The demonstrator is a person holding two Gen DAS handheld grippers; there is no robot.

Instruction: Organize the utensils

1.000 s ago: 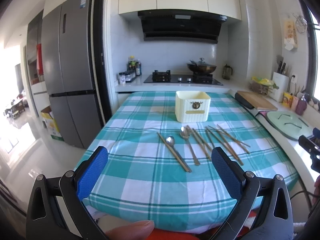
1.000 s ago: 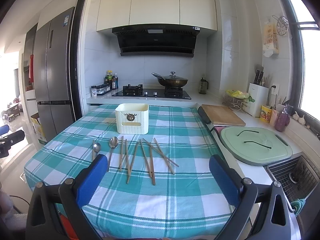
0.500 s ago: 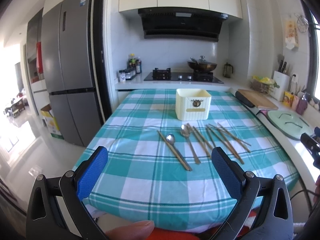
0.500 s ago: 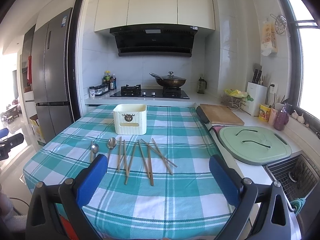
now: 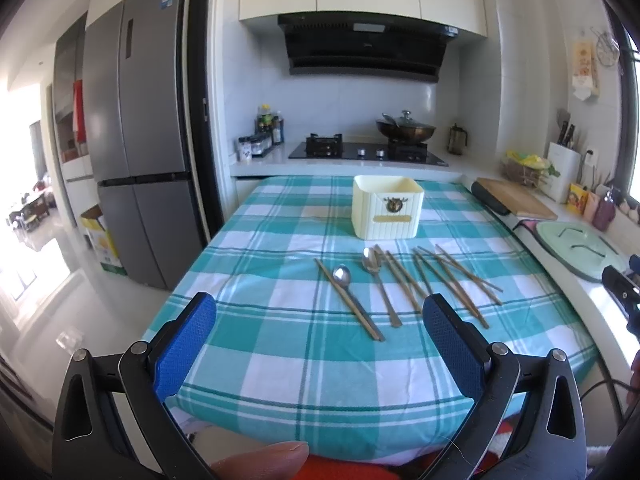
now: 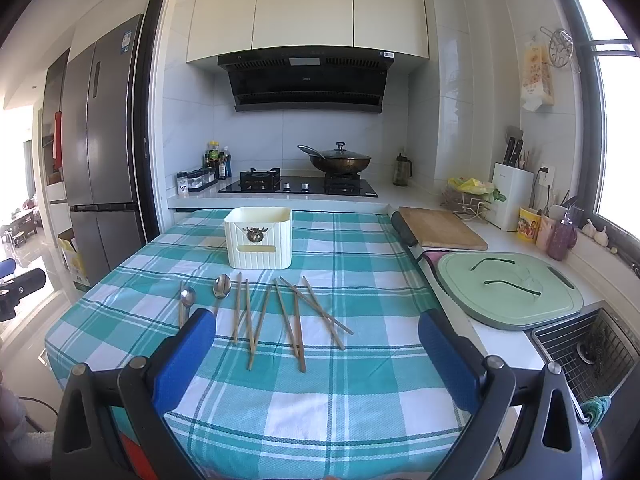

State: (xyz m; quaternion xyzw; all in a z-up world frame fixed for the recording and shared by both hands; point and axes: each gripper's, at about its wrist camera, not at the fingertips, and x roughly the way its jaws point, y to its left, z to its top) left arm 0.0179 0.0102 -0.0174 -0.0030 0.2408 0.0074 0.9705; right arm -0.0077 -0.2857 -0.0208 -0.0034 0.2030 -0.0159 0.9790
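Observation:
A cream utensil holder (image 5: 387,212) (image 6: 258,237) stands mid-table on the teal plaid cloth (image 5: 280,344) (image 6: 360,272). In front of it lie two metal spoons (image 5: 342,276) (image 6: 221,287) and several wooden chopsticks (image 5: 448,280) (image 6: 296,320), spread side by side. My left gripper (image 5: 320,344) is open and empty, held above the table's near edge, short of the utensils. My right gripper (image 6: 316,344) is open and empty, just short of the chopsticks' near ends.
A stove with a wok (image 6: 340,160) stands behind the table. A wooden board (image 6: 440,228), a green sink cover (image 6: 508,288) and a sink (image 6: 592,348) line the right counter. A grey fridge (image 5: 136,152) stands at the left.
Both grippers have crept slightly forward toward the table, so the utensils sit a bit closer. Both stay open. Nothing on the table has moved.

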